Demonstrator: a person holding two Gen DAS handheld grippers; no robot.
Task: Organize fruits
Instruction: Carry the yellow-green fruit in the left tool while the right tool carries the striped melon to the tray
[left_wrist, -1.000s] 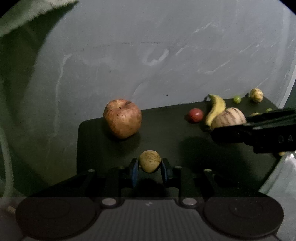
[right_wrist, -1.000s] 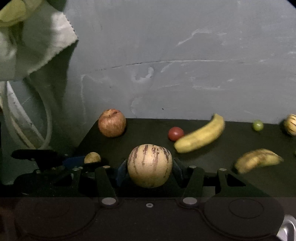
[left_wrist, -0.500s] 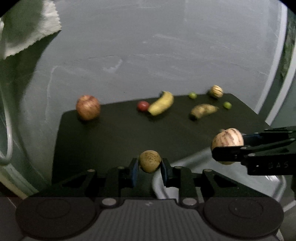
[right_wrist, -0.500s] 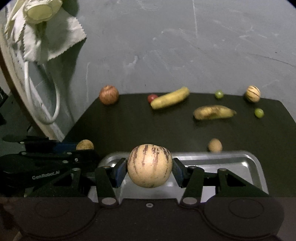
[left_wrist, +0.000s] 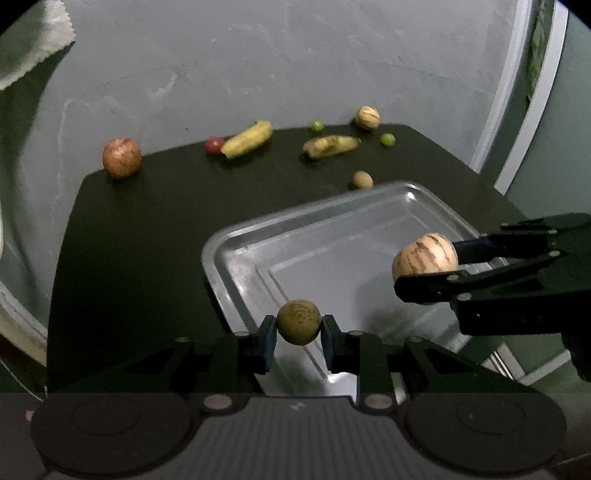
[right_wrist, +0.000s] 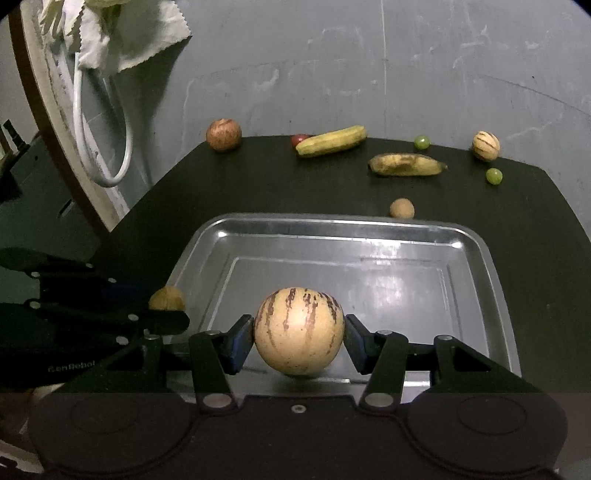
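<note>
My left gripper (left_wrist: 298, 332) is shut on a small brown round fruit (left_wrist: 298, 322) and holds it above the near left part of a shiny metal tray (left_wrist: 280, 221). My right gripper (right_wrist: 299, 338) is shut on a striped cream melon-like fruit (right_wrist: 299, 330) above the tray's (right_wrist: 332, 219) near side. The right gripper and its striped fruit (left_wrist: 424, 258) show at the right of the left wrist view. The left gripper and its brown fruit (right_wrist: 166, 299) show at the left of the right wrist view. The tray holds no fruit.
On the black table (right_wrist: 258, 177) behind the tray lie an apple (right_wrist: 223, 134), a red fruit (right_wrist: 299, 139), two bananas (right_wrist: 332, 141) (right_wrist: 406, 164), two green grapes (right_wrist: 422, 141), a small striped fruit (right_wrist: 485, 146) and a small brown fruit (right_wrist: 402, 208). A cloth and hose (right_wrist: 110, 55) hang at left.
Both grippers have pulled back and risen from the far fruits to above the tray, each still holding its fruit. The tray has come fully into view.
</note>
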